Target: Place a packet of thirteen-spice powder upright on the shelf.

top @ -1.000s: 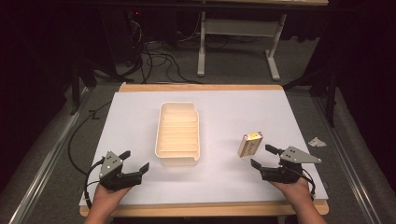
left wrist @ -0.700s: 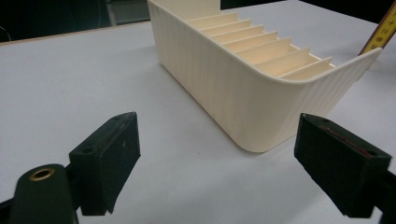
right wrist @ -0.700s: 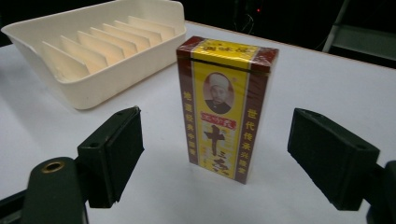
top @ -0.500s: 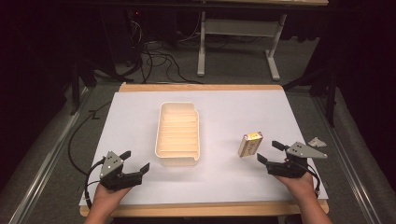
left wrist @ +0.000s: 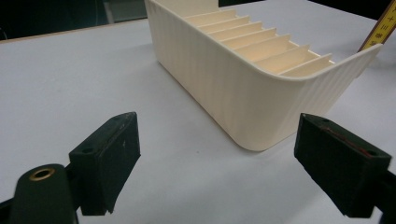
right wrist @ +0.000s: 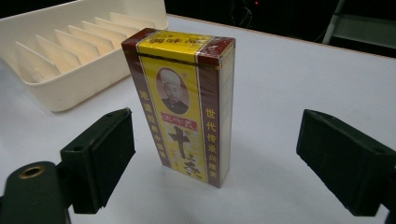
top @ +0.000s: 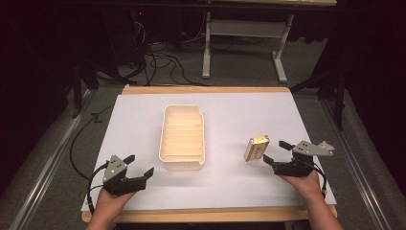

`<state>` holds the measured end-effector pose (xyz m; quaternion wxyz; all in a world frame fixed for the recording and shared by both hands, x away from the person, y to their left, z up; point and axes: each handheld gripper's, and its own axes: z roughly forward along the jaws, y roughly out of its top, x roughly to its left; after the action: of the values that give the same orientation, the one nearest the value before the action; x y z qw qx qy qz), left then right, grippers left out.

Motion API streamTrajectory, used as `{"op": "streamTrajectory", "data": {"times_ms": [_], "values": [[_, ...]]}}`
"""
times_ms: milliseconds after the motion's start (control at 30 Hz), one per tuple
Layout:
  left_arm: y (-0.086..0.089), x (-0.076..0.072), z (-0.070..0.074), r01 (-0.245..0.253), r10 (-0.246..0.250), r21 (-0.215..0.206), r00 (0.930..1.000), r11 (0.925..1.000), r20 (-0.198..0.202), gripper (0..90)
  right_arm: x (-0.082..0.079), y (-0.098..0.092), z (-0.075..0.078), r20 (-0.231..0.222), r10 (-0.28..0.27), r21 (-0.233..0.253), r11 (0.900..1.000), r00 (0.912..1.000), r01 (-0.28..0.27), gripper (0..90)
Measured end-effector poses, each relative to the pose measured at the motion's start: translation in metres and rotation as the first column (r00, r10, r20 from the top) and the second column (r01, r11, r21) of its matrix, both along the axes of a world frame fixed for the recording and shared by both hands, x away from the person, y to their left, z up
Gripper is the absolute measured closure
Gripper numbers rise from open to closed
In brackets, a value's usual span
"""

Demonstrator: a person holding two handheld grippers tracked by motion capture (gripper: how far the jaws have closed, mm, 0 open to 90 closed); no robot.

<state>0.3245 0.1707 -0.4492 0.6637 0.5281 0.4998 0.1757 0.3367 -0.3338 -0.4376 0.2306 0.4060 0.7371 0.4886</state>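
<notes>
One yellow box (top: 257,148) is standing on the white desk (top: 239,115), at three o'clock from one cream tray (top: 182,137). The right claw (top: 274,153) is spreading wide just beside it. The left claw (top: 139,165) is spreading wide too.

Both forearms come in from the near edge of the high view, each hand wrapped around a gripper. The left gripper (top: 141,164) sits low at the near left, jaws spread wide — nothing between them. The right gripper (top: 276,151) sits at the near right, angled inward, its jaws likewise held wide apart — closing on nothing.
</notes>
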Motion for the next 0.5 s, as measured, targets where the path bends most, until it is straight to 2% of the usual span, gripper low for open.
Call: {"op": "streamTrajectory", "data": {"times_ms": [233,433,500], "values": [[0.0,0.0,0.0,0.0,0.0,0.003,1.0,1.0,0.0,15.1,0.008,0.004,0.0,0.004,0.032,0.023,0.999,0.9995,-0.032,2.1],[0.0,0.001,-0.001,-0.004,0.004,-0.004,1.0,1.0,-0.003,15.1,0.021,0.005,0.0,0.0,0.079,0.041,0.996,0.9969,-0.078,1.8],[0.0,0.001,0.0,-0.006,0.006,-0.006,1.0,1.0,-0.003,15.1,0.027,0.006,-0.001,-0.016,0.097,0.039,0.995,0.9951,-0.097,2.2]]}}
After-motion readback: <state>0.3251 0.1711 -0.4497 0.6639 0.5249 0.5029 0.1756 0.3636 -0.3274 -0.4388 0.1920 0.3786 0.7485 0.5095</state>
